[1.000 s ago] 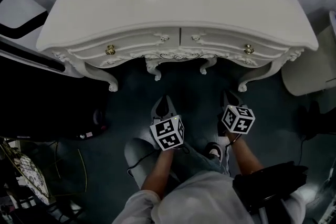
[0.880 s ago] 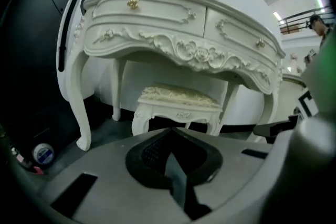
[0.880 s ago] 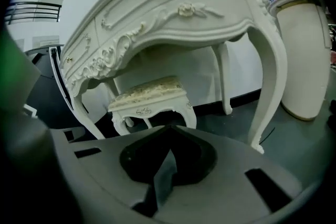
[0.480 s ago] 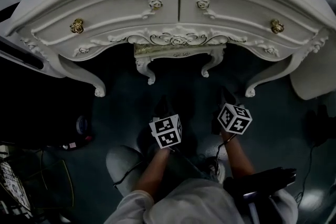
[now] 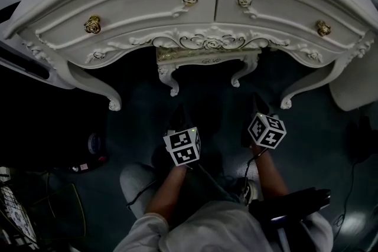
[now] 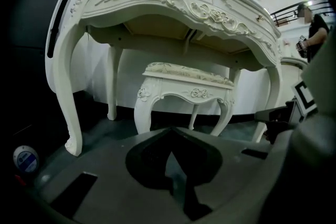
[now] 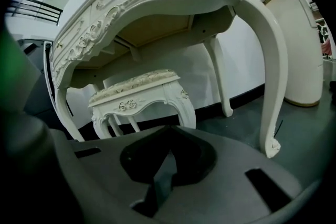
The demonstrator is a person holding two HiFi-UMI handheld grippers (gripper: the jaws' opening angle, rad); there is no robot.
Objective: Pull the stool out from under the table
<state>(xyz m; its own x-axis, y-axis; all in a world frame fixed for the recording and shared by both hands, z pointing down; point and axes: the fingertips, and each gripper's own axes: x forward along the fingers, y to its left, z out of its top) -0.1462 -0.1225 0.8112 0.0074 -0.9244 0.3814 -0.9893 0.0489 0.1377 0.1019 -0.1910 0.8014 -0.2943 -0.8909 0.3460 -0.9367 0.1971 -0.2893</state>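
Stool (image 6: pixel 186 86): cream-white carved wood, rosette reliefs, curved cabriole legs, patterned fabric seat. Stands on dark floor (image 6: pixel 105 128), tucked under ornate cream table (image 6: pixel 173 2), between its legs. Left gripper (image 6: pixel 170 134), right gripper (image 7: pixel 169 131): jaws closed, empty, apart from stool.
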